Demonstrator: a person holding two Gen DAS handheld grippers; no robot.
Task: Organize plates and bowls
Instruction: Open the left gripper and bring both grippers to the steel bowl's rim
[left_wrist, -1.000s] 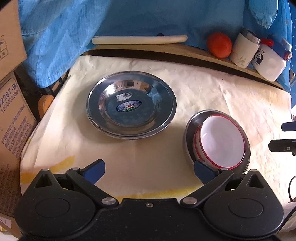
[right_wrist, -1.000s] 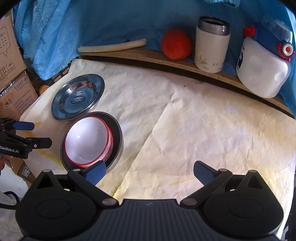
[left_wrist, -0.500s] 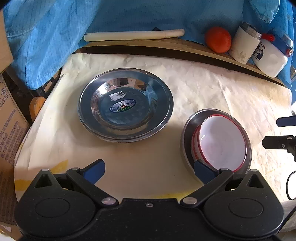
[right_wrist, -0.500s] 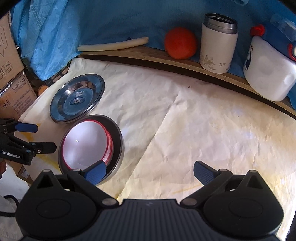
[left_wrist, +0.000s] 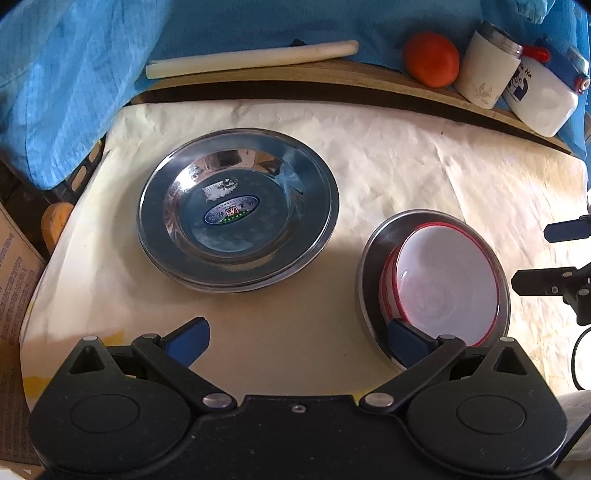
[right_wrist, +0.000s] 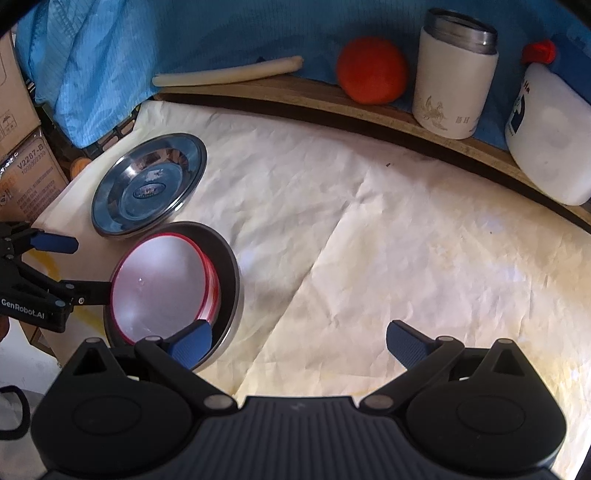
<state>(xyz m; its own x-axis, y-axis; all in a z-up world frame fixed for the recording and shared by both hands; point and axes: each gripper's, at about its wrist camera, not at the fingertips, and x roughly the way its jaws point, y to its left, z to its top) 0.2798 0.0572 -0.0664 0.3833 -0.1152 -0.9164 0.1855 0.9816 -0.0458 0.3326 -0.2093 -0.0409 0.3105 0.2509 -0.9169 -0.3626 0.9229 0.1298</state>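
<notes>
A stack of shiny steel plates (left_wrist: 238, 208) (right_wrist: 147, 184) with a blue label rests on the cream paper at the left. To its right, white red-rimmed bowls (left_wrist: 447, 286) (right_wrist: 162, 286) are nested inside a steel bowl (left_wrist: 373, 258) (right_wrist: 229, 266). My left gripper (left_wrist: 297, 334) (right_wrist: 55, 266) is open over bare paper, its right fingertip by the steel bowl's near rim. Open too, my right gripper (right_wrist: 299, 341) (left_wrist: 554, 258) has its left fingertip at that bowl's near edge. Neither holds anything.
A wooden ledge (right_wrist: 332, 99) at the back carries a pale stick (right_wrist: 229, 74), an orange fruit (right_wrist: 371, 70), a white flask (right_wrist: 454, 77) and a white jug (right_wrist: 550, 144). Blue cloth (left_wrist: 66, 81) hangs behind. Cardboard boxes (right_wrist: 22, 162) stand left of the table.
Both grippers have moved forward and slightly left; the plates and bowls look larger and closer. Nothing was picked up, and both stay open.
</notes>
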